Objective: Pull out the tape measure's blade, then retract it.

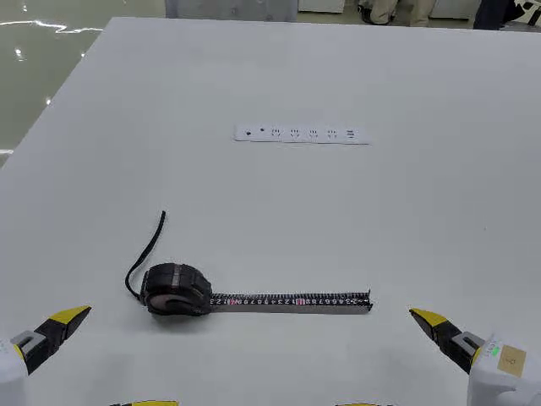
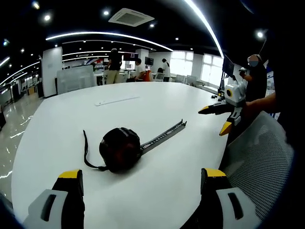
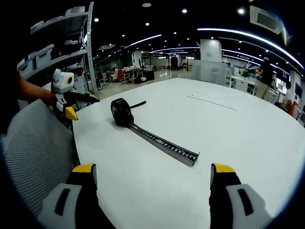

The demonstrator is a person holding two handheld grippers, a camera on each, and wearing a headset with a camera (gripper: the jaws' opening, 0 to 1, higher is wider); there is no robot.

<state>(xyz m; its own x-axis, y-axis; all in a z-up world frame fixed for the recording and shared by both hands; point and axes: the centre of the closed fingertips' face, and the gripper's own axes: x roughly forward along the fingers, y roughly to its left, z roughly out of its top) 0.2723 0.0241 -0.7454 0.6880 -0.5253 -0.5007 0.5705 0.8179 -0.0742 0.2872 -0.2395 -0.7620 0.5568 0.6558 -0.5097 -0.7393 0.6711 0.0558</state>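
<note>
Broad and white, the desk (image 1: 355, 211) leaves open room around the tape measure (image 1: 176, 290), with a power strip (image 1: 302, 134) well apart beyond it and the near edge close by the left claw (image 2: 141, 173) and right claw (image 3: 153, 168). The tape measure sits left of centre, its blade (image 1: 292, 301) lying drawn out to the right, so retracting looks to be the step in hand. Both claws hang released and empty; next, one probably must pin the tape measure while the other guides the blade's tip home.

The worktop (image 1: 355, 220) is smooth, matt white; the floor (image 1: 38, 68) beside it shines glossy. The tape measure (image 1: 175, 289) has a black case with a slight sheen, perhaps rubbery plastic, and its blade (image 1: 292, 301) looks dark and matt.
</note>
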